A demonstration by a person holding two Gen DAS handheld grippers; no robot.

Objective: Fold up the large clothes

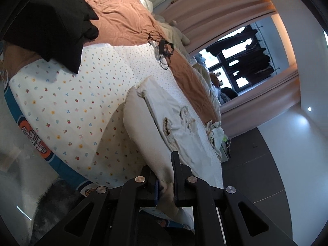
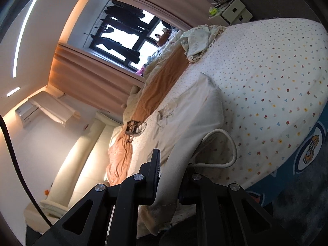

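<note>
With the cream garment clamped in both the left gripper and the right gripper, its edge is best kept taut and level over the bed so the fold is laid evenly.

Legible text, labels, brands, numbers: none found in either wrist view.

Nearest candidates, neither readable:
- Blue bed skirt, lower right of the right wrist view: round emblems with a plaid-patterned figure; possibly a logo, but no letters can be made out. The same emblems appear at the left edge of the left wrist view.
- Wall unit, left of the right wrist view: a small dark mark, too small to read.
</note>
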